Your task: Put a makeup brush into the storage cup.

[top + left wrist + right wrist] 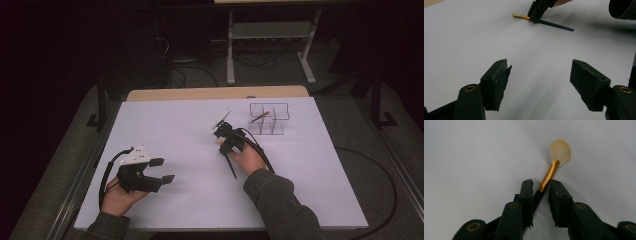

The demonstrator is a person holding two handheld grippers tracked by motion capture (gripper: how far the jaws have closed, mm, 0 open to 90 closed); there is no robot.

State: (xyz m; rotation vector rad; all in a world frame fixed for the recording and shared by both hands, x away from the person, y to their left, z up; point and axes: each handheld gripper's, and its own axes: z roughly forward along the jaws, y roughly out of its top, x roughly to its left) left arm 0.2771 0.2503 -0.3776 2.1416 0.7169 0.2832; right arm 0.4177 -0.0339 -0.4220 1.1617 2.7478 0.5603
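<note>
The paintbrush (548, 178) is gripped near its ferrule by the right tool (541, 192), its long axis running along the jaws. The clear divided organizer (270, 119) lies just beyond. The left tool (166, 170), well apart, is held wide and empty.

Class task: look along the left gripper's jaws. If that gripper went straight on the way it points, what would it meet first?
Probably the paintbrush lying on the white table, where the right gripper has its jaws around the handle. The sheet between looks free; the left gripper stands open. Depth is hard to judge.
</note>
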